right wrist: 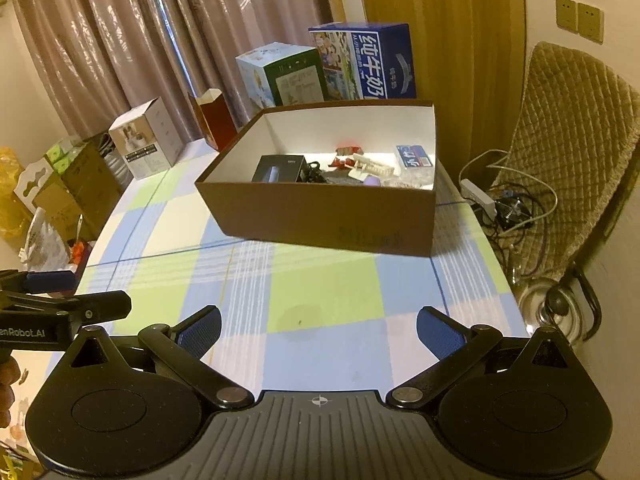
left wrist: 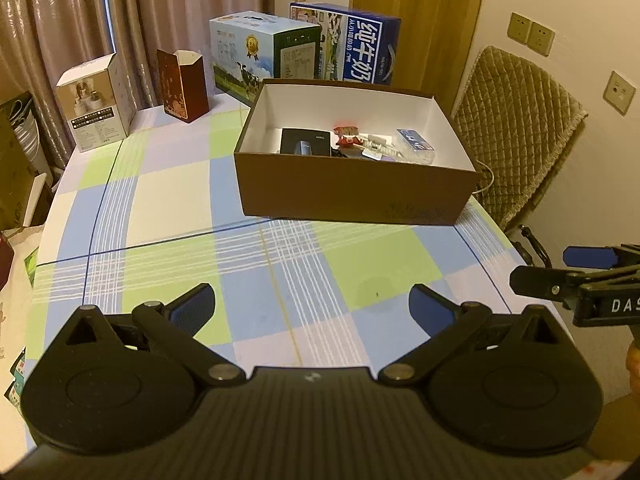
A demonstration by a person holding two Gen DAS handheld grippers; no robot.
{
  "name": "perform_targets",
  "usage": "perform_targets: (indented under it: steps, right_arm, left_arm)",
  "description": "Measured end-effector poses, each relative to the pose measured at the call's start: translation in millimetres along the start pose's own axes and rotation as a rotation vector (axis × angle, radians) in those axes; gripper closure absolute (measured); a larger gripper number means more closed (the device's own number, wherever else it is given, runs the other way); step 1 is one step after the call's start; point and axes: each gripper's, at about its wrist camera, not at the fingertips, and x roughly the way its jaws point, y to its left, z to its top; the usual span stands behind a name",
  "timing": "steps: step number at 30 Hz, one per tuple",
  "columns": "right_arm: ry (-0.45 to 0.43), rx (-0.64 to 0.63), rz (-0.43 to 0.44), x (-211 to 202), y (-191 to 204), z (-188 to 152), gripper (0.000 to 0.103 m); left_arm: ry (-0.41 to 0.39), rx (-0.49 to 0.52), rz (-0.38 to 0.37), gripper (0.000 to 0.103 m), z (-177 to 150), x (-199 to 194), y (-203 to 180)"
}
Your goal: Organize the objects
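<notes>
An open brown box stands on the checked tablecloth. Inside lie a black box, a red packet, a white item and a blue-white pack. My left gripper is open and empty above the near cloth. My right gripper is open and empty too, well short of the box. Each gripper shows at the edge of the other's view, the right one and the left one.
Along the table's far edge stand a white carton, a dark red open carton, a green-white milk box and a blue milk box. A quilted chair and cables are at the right. Cartons and bags are at the left.
</notes>
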Motion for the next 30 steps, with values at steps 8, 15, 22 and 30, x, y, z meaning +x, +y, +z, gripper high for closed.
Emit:
perform_targets:
  steps: [8, 15, 22, 30]
  right_arm:
    - [-0.002, -0.001, -0.022, -10, 13, -14, 0.002]
    - [-0.012, -0.004, -0.03, -15, 20, -19, 0.002]
    - [-0.014, -0.009, -0.027, -17, 23, -22, 0.002]
    - [-0.014, -0.01, -0.03, -18, 23, -22, 0.002]
  left_arm:
    - [-0.01, 0.012, -0.021, 0.001, -9, -13, 6]
    - [-0.013, 0.012, -0.023, 0.001, -12, -18, 9]
    - [-0.014, 0.014, -0.021, 0.001, -14, -20, 11]
    - [-0.016, 0.015, -0.025, 0.001, -16, -22, 8]
